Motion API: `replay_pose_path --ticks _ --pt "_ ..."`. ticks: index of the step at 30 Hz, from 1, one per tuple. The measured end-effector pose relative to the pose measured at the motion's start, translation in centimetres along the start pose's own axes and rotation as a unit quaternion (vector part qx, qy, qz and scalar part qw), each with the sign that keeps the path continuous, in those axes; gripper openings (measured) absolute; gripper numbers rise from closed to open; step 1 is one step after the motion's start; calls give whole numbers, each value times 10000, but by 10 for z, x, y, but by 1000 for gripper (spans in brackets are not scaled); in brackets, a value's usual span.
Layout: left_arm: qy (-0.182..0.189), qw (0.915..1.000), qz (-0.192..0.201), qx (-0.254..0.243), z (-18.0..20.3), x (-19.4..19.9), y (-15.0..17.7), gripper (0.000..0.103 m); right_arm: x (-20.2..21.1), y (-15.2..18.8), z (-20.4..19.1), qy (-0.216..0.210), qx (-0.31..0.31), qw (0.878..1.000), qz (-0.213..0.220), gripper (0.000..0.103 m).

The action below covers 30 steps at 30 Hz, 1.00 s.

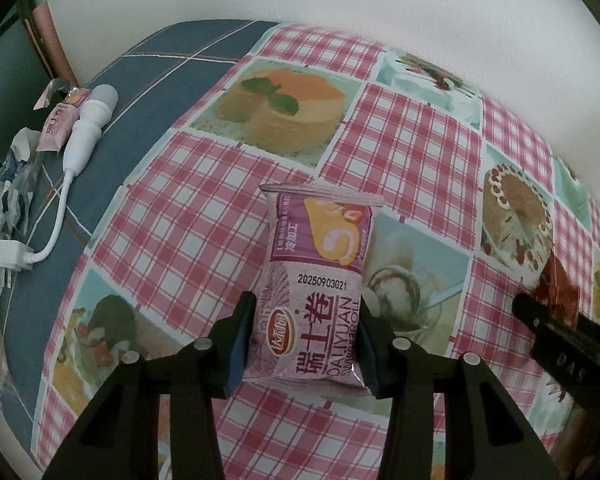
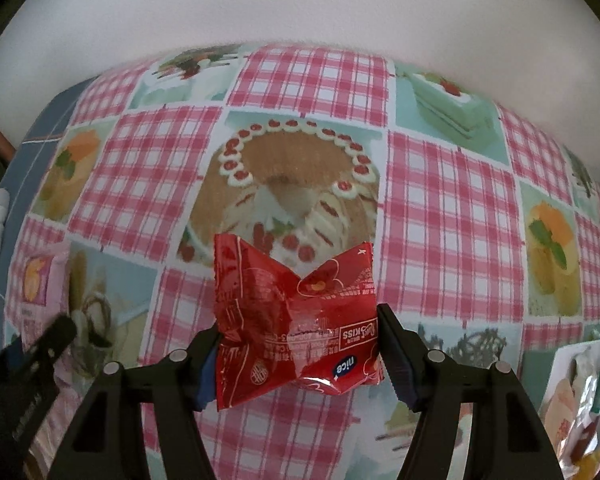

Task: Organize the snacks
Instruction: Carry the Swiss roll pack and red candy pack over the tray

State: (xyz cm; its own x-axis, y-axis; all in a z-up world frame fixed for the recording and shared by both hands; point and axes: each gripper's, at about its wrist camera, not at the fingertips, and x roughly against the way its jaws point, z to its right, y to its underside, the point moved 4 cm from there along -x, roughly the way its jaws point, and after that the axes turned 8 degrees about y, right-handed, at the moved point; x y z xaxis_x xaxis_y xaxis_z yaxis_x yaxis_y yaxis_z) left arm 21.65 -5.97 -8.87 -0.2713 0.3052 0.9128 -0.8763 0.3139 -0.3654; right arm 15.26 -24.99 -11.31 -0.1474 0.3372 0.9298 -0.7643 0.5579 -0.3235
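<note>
Pink-purple snack pack (image 1: 316, 280), red wrapper (image 2: 296, 316), pink-checked tablecloth (image 1: 204, 208)

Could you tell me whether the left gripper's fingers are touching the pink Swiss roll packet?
Touching. In the left wrist view, the left gripper has both fingers pressed against the sides of the pink Swiss roll packet, with no gap visible on either side.

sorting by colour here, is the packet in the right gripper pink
No, the right gripper is clamped on a red packet; the pink swiss roll packet is in the left gripper.
</note>
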Motion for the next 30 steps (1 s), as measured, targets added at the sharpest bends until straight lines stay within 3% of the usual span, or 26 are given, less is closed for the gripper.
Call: replay_pose_path --ticks 15,24,30 --pt "-23 9998 -14 -197 11 18 5 46 37 56 15 -158 -179 9997 -63 68" --pt "-252 9981 281 -489 26 74 6 46 90 91 39 -182 -518 9984 109 68" --pt "-459 9926 634 -928 50 123 15 46 127 109 60 -262 -939 9950 230 68"
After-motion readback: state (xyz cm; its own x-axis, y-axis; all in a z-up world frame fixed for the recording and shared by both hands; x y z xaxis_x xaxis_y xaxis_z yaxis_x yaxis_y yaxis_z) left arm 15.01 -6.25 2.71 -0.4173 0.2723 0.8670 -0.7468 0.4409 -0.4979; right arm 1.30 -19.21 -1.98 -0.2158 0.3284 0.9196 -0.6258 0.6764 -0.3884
